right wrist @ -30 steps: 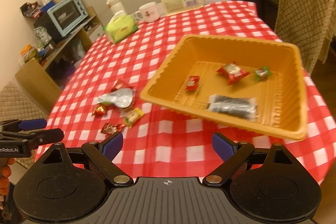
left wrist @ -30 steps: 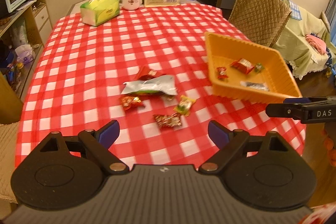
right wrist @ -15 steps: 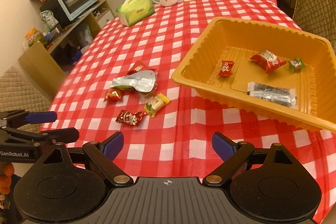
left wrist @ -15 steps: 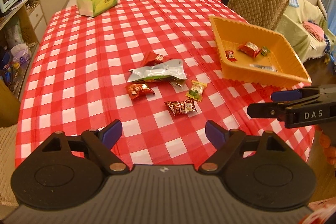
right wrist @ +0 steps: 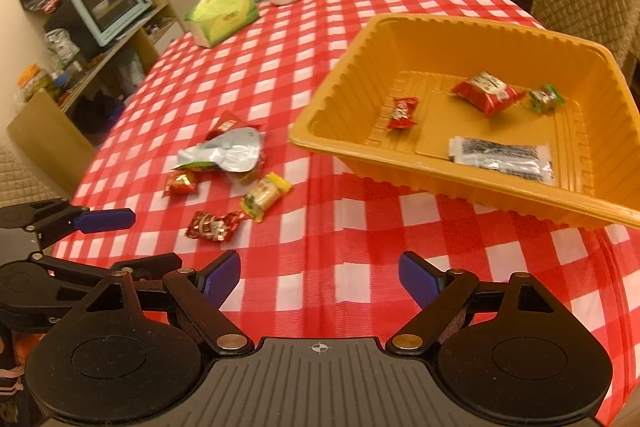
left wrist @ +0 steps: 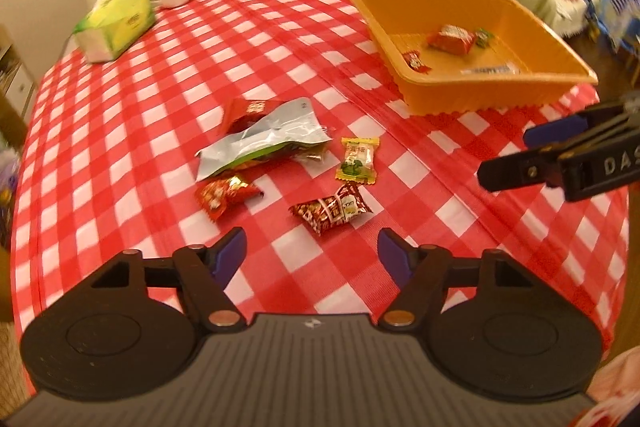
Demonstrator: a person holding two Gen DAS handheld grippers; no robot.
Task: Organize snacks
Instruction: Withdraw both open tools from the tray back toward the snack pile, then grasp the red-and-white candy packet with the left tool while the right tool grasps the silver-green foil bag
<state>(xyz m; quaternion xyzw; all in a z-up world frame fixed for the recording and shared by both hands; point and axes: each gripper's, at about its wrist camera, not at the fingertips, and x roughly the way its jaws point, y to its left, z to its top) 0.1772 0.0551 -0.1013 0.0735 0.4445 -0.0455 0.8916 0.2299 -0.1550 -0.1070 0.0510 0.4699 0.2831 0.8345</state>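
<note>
On the checkered tablecloth (left wrist: 120, 147) sit five loose snacks (left wrist: 260, 143), four more in the orange tray (right wrist: 500, 39); left gripper (left wrist: 311, 251) and right gripper (right wrist: 319, 273) jaws are closing, nothing between.

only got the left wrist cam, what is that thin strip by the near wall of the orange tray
observer: a long flat packet, clear with dark print, lying on the floor of the orange tray.
operator: and the other hand, holding anything
observer: no, the right tongs are closing a little with nothing between them, only checked tablecloth below.
operator: anything off to the left of the table i should know about
observer: a light blue toaster oven sits on a shelf beside the table.
</note>
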